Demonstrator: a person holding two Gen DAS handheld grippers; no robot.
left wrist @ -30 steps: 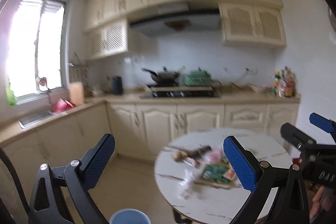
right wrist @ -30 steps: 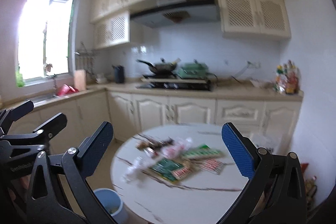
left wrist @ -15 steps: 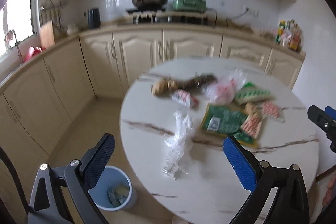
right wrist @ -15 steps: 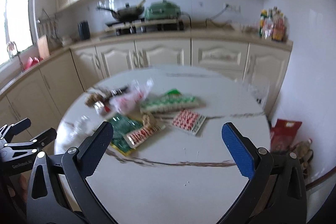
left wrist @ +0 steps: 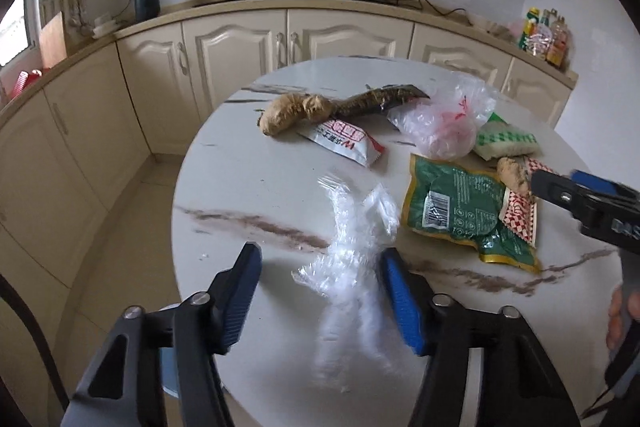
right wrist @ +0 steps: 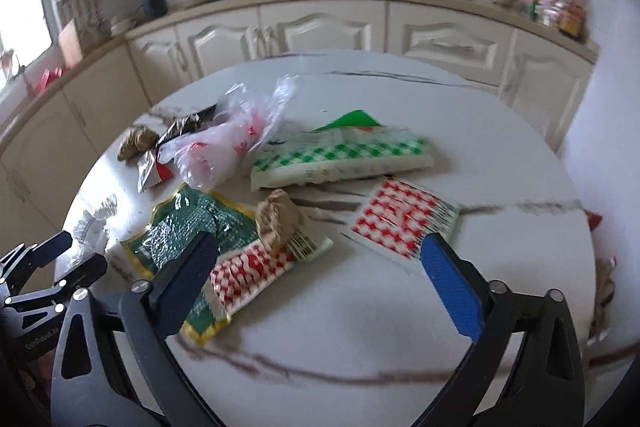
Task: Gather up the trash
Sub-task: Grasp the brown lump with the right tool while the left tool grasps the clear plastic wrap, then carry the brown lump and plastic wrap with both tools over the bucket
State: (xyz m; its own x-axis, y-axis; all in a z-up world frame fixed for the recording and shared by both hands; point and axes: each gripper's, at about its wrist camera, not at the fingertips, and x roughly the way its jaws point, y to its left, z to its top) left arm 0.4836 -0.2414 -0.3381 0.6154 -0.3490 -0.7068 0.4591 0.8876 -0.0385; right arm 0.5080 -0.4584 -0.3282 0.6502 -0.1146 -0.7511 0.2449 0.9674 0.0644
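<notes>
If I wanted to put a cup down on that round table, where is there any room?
The near right part of the table, in front of the red checked packet, is bare, as is the far rim behind the green checked pack. The left half is crowded with the green bag, wrappers and plastic bag.
</notes>
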